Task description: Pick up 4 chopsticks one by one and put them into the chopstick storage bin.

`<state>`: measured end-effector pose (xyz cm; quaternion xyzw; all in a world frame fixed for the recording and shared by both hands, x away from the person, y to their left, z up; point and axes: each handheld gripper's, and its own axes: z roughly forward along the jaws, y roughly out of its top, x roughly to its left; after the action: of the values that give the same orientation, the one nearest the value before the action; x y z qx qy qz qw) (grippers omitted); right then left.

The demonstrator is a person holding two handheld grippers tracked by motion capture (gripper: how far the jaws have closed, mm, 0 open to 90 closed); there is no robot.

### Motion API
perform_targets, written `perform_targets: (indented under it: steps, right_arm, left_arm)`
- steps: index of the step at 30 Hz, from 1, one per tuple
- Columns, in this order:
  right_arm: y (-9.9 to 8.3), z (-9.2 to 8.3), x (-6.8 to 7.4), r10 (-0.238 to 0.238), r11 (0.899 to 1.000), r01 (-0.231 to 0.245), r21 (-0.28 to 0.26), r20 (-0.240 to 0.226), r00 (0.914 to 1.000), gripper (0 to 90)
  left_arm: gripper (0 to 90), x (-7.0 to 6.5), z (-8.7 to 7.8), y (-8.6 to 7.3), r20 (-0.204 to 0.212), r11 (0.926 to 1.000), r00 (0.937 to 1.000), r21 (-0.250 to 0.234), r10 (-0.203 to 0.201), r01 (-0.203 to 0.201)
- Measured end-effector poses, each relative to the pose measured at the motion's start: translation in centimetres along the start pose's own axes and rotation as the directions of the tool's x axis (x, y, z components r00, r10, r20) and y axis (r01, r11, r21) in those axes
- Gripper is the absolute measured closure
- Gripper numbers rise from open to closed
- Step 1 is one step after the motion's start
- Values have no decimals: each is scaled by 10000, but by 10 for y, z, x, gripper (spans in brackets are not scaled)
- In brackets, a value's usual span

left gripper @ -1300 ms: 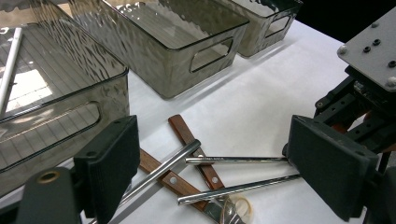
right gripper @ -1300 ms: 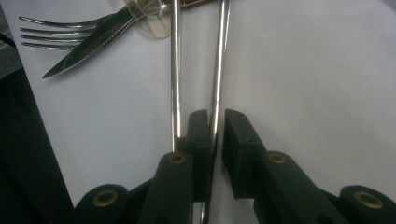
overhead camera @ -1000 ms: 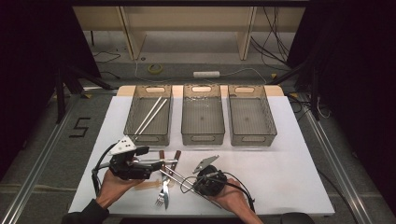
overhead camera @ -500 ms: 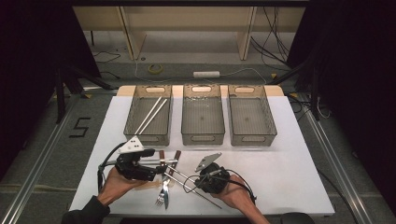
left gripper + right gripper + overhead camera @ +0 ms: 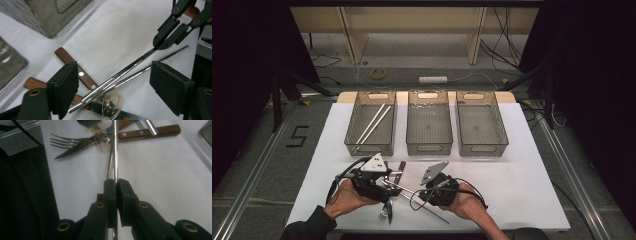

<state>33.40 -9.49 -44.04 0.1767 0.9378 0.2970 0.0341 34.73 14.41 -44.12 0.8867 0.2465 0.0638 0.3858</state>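
Observation:
A metal chopstick [image 5: 114,150] is clamped in my shut right gripper [image 5: 116,182] and points away from it, raised over the cutlery heap. Its free end [image 5: 112,80] runs between the two pads of my left gripper [image 5: 115,82], which stand apart on either side without pressing on it; these jaws have just been closing. A second metal chopstick [image 5: 165,58] lies flat on the white table beneath. From above, the left gripper [image 5: 392,187] and right gripper [image 5: 422,192] face each other near the front edge.
Two wooden-handled knives [image 5: 75,67], a fork [image 5: 67,141] and a spoon [image 5: 110,105] lie crossed under the chopsticks. Three grey trays stand behind: the left tray [image 5: 349,145] holds two white chopsticks [image 5: 373,122]; the middle tray [image 5: 428,148] and right tray [image 5: 482,150] are beside it.
My left gripper has moved right and slightly down until its jaws straddle the chopstick's free end. The right gripper has lifted a little with the chopstick in it.

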Motion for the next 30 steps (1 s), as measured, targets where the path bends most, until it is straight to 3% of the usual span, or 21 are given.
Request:
perform_targets:
  steps: [7,13,30]
  right_arm:
    - [5,-6,5,-492,9988,491,-73,-200,9986,864]
    - [6,-6,8,-807,9967,808,12,-309,9963,865]
    - [6,-5,12,-1269,9918,1277,103,-599,9901,864]
  left_arm:
    - [323,-7,5,1,201,9950,9965,580,805,-816]
    - [411,-14,8,2,379,9837,9880,949,1495,-1525]
    - [637,-22,11,0,843,9576,9665,1390,2425,-2524]
